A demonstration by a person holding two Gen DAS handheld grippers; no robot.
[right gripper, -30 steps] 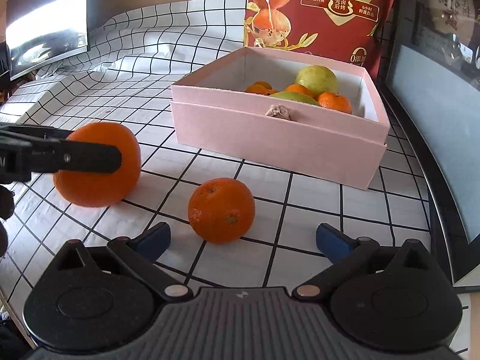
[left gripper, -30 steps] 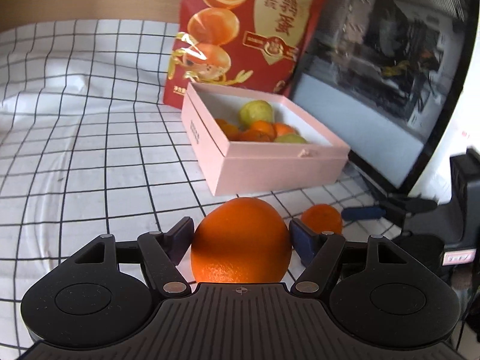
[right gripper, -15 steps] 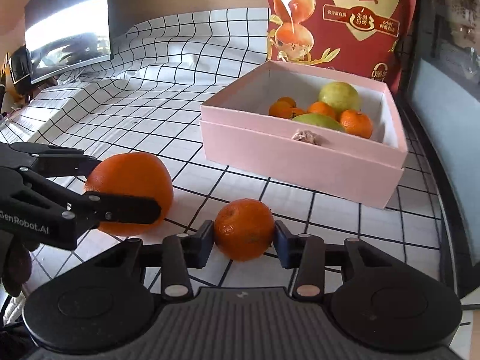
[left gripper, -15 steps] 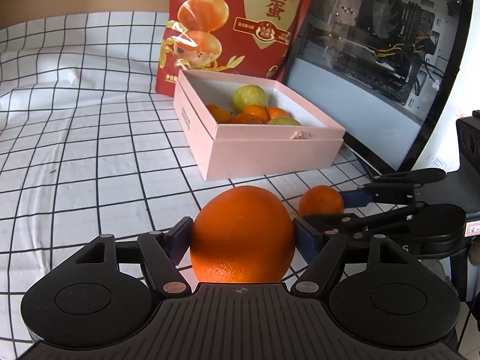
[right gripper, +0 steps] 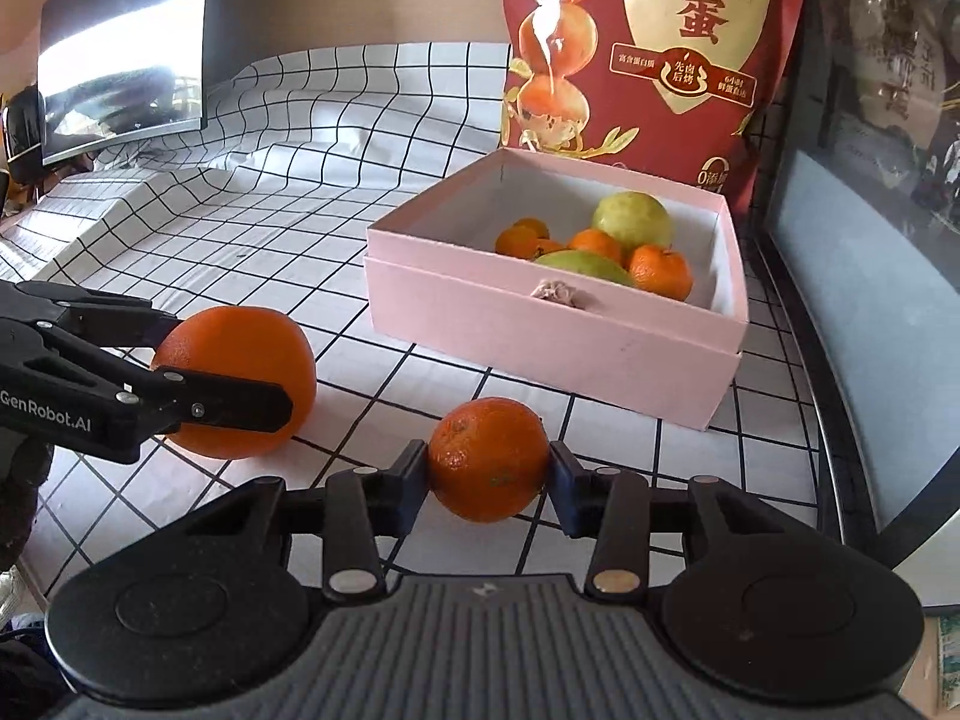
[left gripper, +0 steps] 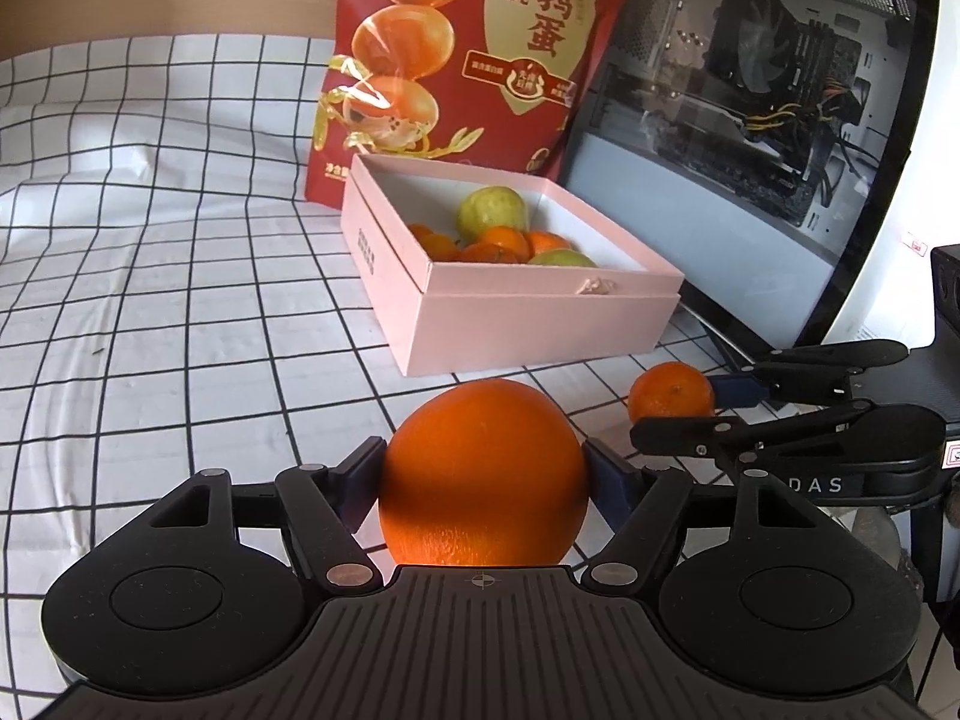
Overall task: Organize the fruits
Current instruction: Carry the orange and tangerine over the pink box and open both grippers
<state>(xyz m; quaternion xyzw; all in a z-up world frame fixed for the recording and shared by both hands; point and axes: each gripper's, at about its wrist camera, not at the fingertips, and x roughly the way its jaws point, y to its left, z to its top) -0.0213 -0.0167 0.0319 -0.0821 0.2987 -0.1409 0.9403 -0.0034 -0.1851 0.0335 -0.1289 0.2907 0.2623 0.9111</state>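
Nearest us, at the cloth's front edge, our left gripper is clamped on the big orange, its pads pressed to both sides. Just beside it, toward the right edge, our right gripper is closed on the small orange, pads tight against the peel. We cannot tell whether either fruit is clear of the checked cloth or touching it.

Beyond both oranges, along the right edge of the cloth, the pink box stands open with its lid off. It already holds two green fruits and several small oranges, heaped toward its far right corner; the near left part of its floor looks bare. Behind the box a red bag stands upright, and a glass-sided PC case runs along the right.

We judge the sorting nearly done: no other loose fruit shows on the cloth, so these two oranges look like the last. Both are gripped; what is left is to carry them over the near wall and release them inside the box.
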